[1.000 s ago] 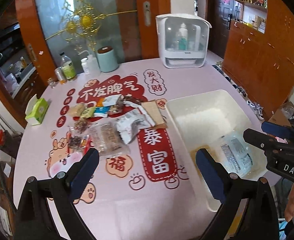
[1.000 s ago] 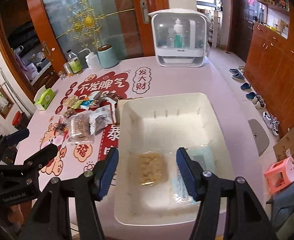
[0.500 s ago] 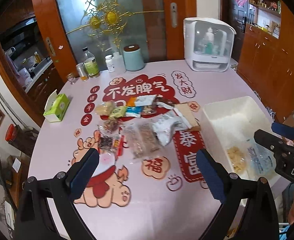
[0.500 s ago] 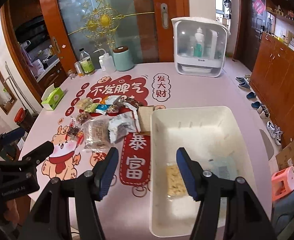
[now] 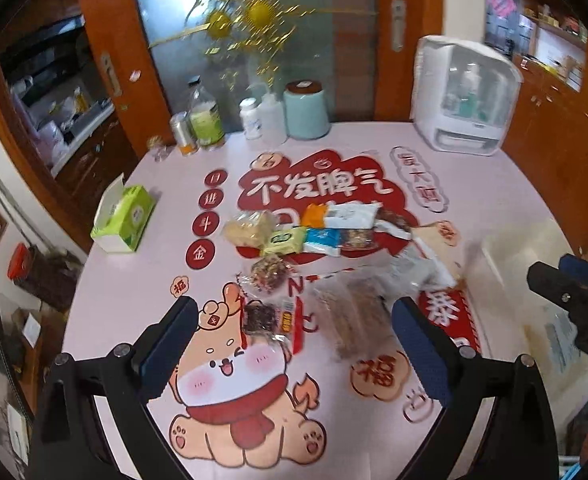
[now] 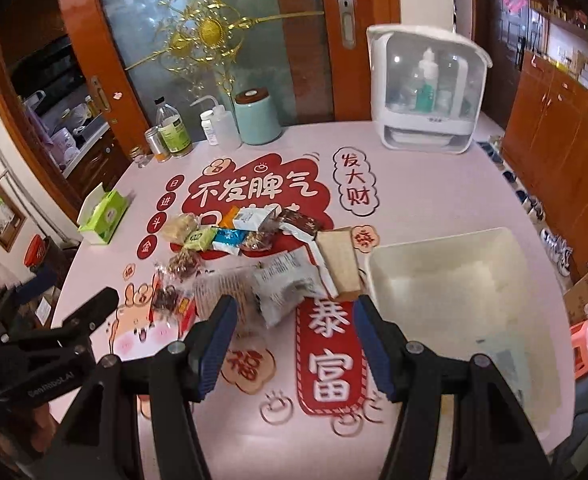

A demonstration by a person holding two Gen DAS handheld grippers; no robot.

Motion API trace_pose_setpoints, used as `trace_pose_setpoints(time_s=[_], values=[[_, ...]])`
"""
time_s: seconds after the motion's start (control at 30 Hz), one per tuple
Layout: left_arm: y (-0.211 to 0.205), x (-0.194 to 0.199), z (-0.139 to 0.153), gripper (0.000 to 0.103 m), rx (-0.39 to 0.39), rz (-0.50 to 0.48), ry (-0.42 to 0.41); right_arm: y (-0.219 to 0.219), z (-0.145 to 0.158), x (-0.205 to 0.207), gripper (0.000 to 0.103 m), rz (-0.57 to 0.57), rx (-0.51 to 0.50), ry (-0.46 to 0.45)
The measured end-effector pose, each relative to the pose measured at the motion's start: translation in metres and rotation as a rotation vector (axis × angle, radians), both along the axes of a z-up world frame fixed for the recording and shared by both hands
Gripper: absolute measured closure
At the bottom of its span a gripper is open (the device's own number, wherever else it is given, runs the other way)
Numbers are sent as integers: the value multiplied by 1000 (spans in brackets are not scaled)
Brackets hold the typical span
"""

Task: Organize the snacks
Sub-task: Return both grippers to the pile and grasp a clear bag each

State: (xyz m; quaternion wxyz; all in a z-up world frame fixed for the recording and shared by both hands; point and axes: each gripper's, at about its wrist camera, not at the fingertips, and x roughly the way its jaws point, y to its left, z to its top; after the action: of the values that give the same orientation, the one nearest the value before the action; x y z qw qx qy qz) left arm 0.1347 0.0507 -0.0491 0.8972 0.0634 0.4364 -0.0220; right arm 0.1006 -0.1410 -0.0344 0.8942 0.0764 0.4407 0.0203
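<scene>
A loose pile of snack packets (image 6: 249, 252) lies near the middle of the pink table (image 6: 434, 200), on its red printed lettering. The pile includes a clear pack of brown biscuits (image 5: 352, 316), a grey-white printed pouch (image 6: 285, 284), a tan flat box (image 6: 340, 264), a blue-and-white sachet (image 5: 322, 242), a pale green sachet (image 5: 283, 240) and a small red-and-dark packet (image 5: 269, 320) at the near left edge.

A white plastic bin (image 6: 378, 276) stands on the table just right of the pile; the tan box lies close beside its left wall. Inside the bin, at the near end, a clear blue-tinted packet (image 6: 506, 360) is visible; other contents are blurred.

The left gripper (image 5: 294, 348) hovers above the near left part of the pile, fingers spread wide, nothing between them; the red-and-dark packet and the biscuit pack lie in the gap below. The right gripper (image 6: 294, 340) hovers over the table between pile and bin, fingers likewise apart and empty.

Further out, a green tissue box (image 6: 103, 216) sits at the left edge. Bottles (image 6: 173, 128), a teal canister (image 6: 257, 118) and a white lidded organiser (image 6: 428, 92) stand along the far edge.
</scene>
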Motion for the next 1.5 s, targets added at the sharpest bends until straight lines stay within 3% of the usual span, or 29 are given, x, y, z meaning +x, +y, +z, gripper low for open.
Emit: trace_pose_setpoints(time_s=[0.17, 0.43, 0.6, 0.7, 0.77, 1.0, 1.17, 1.27, 1.33, 1.37, 1.5], values=[[10, 36, -41, 6, -39, 43, 59, -3, -43, 48, 41, -92, 95, 113], [-16, 63, -107, 6, -21, 19, 145, -8, -104, 103, 41, -186, 174, 229], [-19, 80, -144, 6, -70, 86, 245, -13, -137, 128, 41, -235, 223, 331], [-19, 84, -156, 6, -92, 116, 270, -12, -152, 139, 41, -251, 221, 373], [-20, 87, -162, 6, -115, 122, 277, -9, -154, 142, 40, -262, 195, 356], [-30, 94, -167, 4, -138, 113, 283, 0, -161, 153, 21, -240, 151, 411], [-32, 93, -173, 4, -145, 111, 297, 4, -163, 154, 20, -238, 121, 421], [-31, 93, -180, 4, -154, 109, 345, 10, -167, 155, 26, -190, 73, 452], [-30, 92, -189, 13, -185, 104, 387, 13, -167, 155, 33, -160, 51, 447], [-29, 91, -194, 24, -215, 95, 412, 13, -167, 153, 40, -152, 58, 447], [-28, 83, -193, 34, -224, 84, 406, 13, -166, 145, 57, -115, 72, 431]])
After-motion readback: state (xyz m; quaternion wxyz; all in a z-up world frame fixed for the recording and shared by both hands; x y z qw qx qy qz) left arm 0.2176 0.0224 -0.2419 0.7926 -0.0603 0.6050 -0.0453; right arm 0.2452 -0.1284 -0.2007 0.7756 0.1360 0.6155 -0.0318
